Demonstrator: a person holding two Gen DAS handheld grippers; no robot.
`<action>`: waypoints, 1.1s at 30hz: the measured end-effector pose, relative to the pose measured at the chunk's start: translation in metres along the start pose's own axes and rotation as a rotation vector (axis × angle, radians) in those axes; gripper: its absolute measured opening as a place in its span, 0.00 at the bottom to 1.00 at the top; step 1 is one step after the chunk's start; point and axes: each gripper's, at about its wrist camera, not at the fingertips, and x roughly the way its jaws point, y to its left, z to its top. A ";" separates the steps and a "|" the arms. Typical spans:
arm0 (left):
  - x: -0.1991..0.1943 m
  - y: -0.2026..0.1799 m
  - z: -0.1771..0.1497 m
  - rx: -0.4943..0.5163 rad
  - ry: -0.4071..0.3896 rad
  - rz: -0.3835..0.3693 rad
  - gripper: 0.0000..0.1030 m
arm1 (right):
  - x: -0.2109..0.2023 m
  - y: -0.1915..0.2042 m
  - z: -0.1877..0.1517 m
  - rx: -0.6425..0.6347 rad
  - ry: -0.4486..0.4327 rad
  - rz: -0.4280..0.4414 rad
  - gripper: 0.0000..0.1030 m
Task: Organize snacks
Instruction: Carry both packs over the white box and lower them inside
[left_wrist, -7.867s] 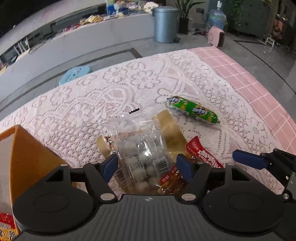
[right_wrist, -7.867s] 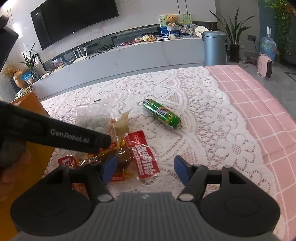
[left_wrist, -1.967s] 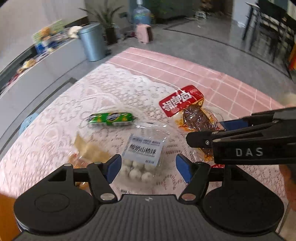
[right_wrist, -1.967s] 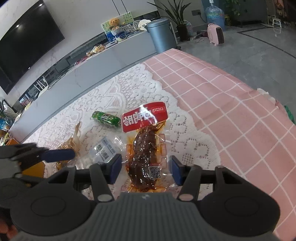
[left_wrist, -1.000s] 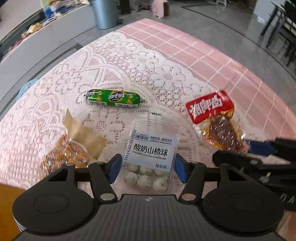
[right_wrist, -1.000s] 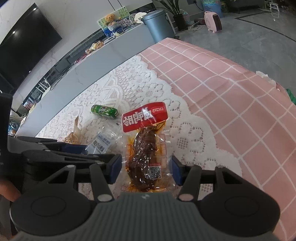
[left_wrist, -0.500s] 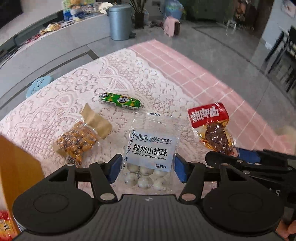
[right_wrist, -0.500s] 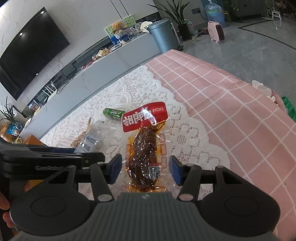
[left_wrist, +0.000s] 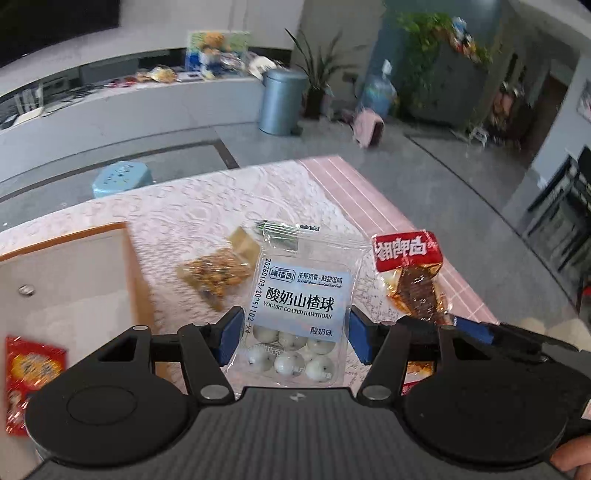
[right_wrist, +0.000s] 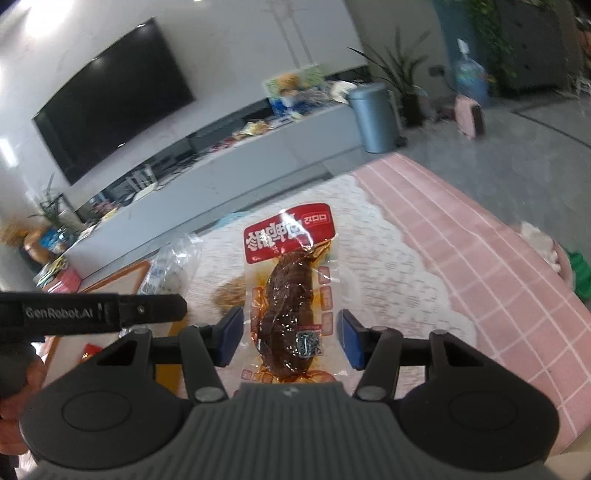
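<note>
I have both packets lifted off the tabletop (left_wrist: 221, 192). My left gripper (left_wrist: 293, 334) has its fingers clamped on the hawthorn ball packet (left_wrist: 301, 306) at frame centre; my right gripper (right_wrist: 290, 339) has its fingers clamped on the red meat snack (right_wrist: 290, 295). I judge the next move is carrying both to the orange-rimmed box (left_wrist: 74, 280) at the left and dropping them inside.

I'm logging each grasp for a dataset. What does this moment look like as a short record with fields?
left gripper: shut on the hawthorn ball bag, lifted off the table
right gripper: shut on the red-labelled meat snack, also lifted
left on lace tablecloth: peanut snack pack
box: open, at left, red packet inside
</note>
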 end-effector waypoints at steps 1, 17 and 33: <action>-0.007 0.005 -0.002 -0.012 -0.007 0.009 0.66 | -0.003 0.008 -0.001 -0.012 0.000 0.011 0.52; -0.076 0.091 -0.042 -0.162 -0.072 0.135 0.66 | -0.016 0.132 -0.030 -0.237 0.033 0.160 0.52; -0.074 0.156 -0.080 -0.282 -0.024 0.154 0.66 | 0.024 0.193 -0.057 -0.397 0.143 0.201 0.52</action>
